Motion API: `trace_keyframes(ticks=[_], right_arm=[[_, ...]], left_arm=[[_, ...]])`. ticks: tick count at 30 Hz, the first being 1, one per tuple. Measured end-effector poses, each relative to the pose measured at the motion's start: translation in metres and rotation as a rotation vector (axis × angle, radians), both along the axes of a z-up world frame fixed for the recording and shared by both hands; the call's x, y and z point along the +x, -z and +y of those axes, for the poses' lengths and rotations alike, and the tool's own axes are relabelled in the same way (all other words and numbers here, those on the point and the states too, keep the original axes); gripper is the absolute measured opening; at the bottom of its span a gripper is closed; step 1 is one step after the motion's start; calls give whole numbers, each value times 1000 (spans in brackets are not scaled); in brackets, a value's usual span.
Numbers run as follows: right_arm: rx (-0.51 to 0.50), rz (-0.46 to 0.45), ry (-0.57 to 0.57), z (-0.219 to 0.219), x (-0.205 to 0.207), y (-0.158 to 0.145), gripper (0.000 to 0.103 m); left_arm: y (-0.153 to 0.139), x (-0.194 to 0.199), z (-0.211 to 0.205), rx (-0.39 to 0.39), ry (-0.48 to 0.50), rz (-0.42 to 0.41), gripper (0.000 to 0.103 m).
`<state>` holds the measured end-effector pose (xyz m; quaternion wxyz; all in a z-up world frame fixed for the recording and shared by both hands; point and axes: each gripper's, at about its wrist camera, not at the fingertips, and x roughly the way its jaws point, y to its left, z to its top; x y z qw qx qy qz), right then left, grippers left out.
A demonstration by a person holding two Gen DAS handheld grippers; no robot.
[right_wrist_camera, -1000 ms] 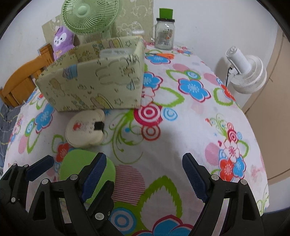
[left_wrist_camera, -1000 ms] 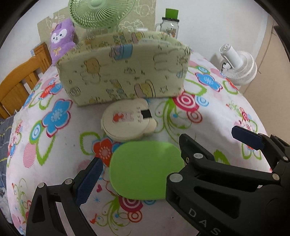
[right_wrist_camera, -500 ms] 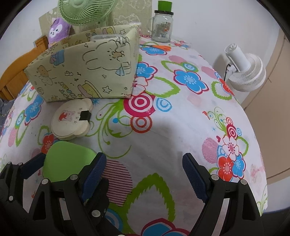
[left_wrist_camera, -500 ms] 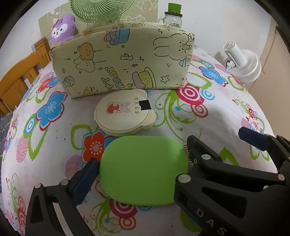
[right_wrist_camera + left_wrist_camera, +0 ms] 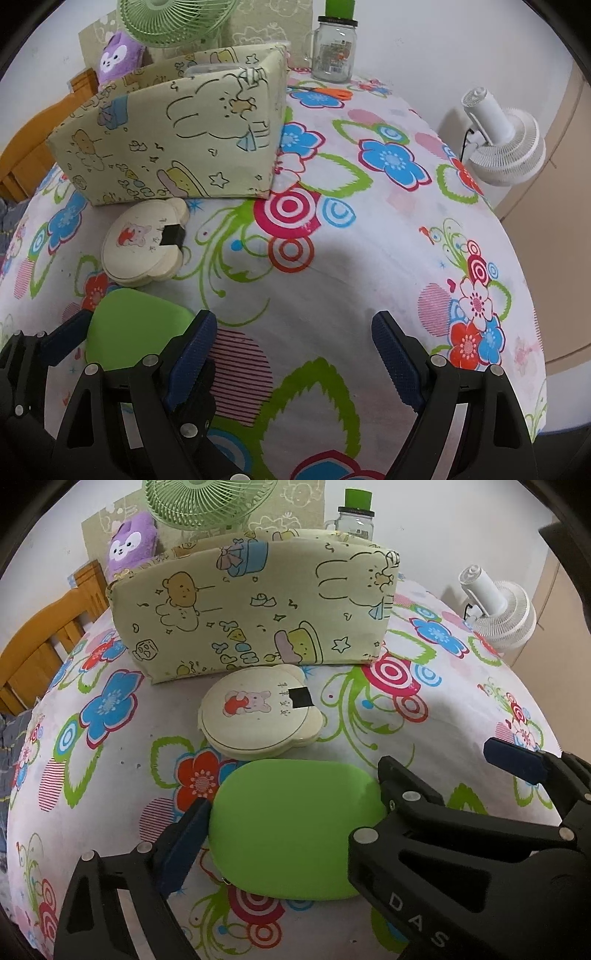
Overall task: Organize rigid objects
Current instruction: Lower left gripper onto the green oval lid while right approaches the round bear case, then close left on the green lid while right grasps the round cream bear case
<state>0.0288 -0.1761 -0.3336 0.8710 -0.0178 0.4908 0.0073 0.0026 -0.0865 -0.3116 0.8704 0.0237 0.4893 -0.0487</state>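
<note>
A flat green rounded case (image 5: 291, 830) lies on the floral tablecloth, also seen in the right wrist view (image 5: 129, 332). My left gripper (image 5: 288, 834) is open and straddles it, one blue pad (image 5: 184, 845) touching its left edge. A cream bear-shaped compact (image 5: 258, 712) lies just beyond it, in front of a yellow cartoon-print fabric box (image 5: 255, 609). My right gripper (image 5: 295, 358) is open and empty over bare cloth, to the right of the green case.
Behind the fabric box stand a green fan (image 5: 207, 502), a purple plush (image 5: 129, 546) and a glass jar with green lid (image 5: 334, 44). Orange scissors (image 5: 332, 92) lie near the jar. A white fan (image 5: 502, 144) stands off the table's right edge. Wooden chair at left (image 5: 37, 650).
Both grippers have moved forward and lower toward the table. The left gripper's pad has come up against the green case's left edge. The objects have not shifted.
</note>
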Motion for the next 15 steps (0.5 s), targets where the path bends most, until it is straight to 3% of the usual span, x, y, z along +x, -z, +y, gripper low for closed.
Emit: trace_keyframes(ticks=[15], right_arm=[[43,-51,-120,60,19,-17,88]], left_arm=[[-18,14,54,28,-87,-1,95]])
